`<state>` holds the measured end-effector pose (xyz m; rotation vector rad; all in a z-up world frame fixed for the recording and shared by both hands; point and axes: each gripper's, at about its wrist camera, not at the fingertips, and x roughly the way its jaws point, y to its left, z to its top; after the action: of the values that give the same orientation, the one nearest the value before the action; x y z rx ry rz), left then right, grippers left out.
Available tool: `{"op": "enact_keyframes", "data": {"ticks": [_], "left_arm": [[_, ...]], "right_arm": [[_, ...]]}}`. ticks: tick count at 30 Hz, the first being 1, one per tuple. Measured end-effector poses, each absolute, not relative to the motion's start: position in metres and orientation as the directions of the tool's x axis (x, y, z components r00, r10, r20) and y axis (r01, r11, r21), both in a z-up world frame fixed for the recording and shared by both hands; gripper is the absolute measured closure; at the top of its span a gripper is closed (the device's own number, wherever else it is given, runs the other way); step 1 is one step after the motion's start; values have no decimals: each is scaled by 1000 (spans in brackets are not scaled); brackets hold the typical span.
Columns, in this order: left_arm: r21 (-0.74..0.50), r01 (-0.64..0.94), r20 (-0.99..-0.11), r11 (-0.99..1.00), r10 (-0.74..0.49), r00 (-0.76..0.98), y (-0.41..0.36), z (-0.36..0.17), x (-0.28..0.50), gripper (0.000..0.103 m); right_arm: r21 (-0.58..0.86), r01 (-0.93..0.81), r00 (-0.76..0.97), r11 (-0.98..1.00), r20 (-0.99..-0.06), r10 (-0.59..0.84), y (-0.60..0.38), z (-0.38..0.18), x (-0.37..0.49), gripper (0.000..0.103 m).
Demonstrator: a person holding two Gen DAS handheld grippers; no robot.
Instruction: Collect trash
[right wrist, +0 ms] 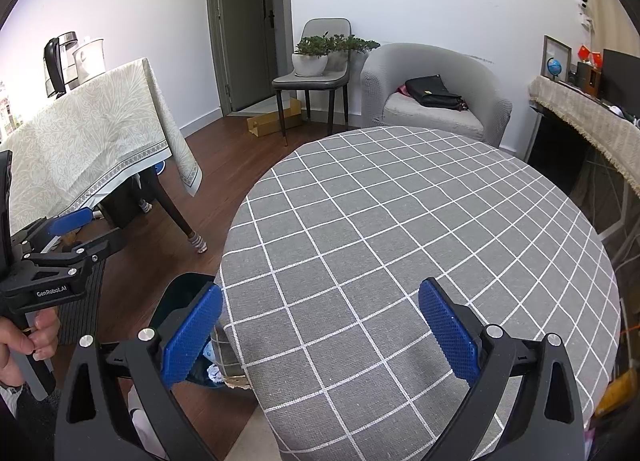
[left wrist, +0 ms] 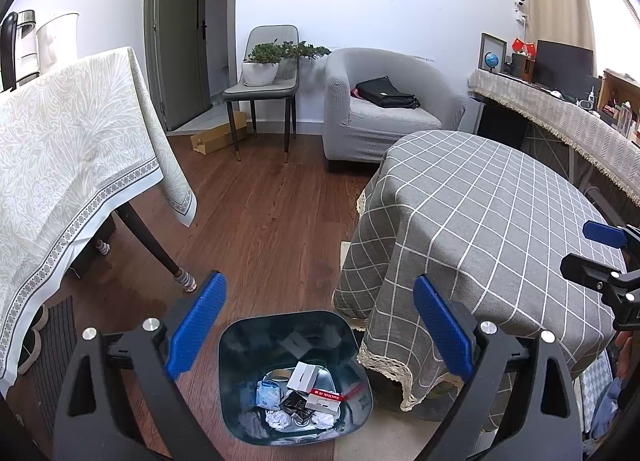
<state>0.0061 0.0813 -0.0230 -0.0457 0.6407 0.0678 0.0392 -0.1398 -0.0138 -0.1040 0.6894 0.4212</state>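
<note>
The left hand-held gripper [left wrist: 316, 325] hangs open and empty over the bin [left wrist: 360, 365], which holds crumpled paper [left wrist: 280, 417] and small boxes [left wrist: 304, 377]. The right hand-held gripper [right wrist: 320, 331], also open, faces a bare checked bench [right wrist: 400, 221]; collection looks nearly complete.

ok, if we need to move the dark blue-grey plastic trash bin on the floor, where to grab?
Grip the dark blue-grey plastic trash bin by its thin top rim, coming from above with one finger inside and one outside. It stands upright and open; the left rim looks freest, since the checked grey tablecloth hangs beside the right.
</note>
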Motion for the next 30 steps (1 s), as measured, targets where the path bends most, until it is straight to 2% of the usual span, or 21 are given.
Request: {"op": "enact_keyframes", "data": {"ticks": [30], "left_arm": [[-10,-69,-608,998,48,792,79,-23,6,7]], "right_arm": [[42,-406,687,913,-644,335,-134,-16,39,4]]}}
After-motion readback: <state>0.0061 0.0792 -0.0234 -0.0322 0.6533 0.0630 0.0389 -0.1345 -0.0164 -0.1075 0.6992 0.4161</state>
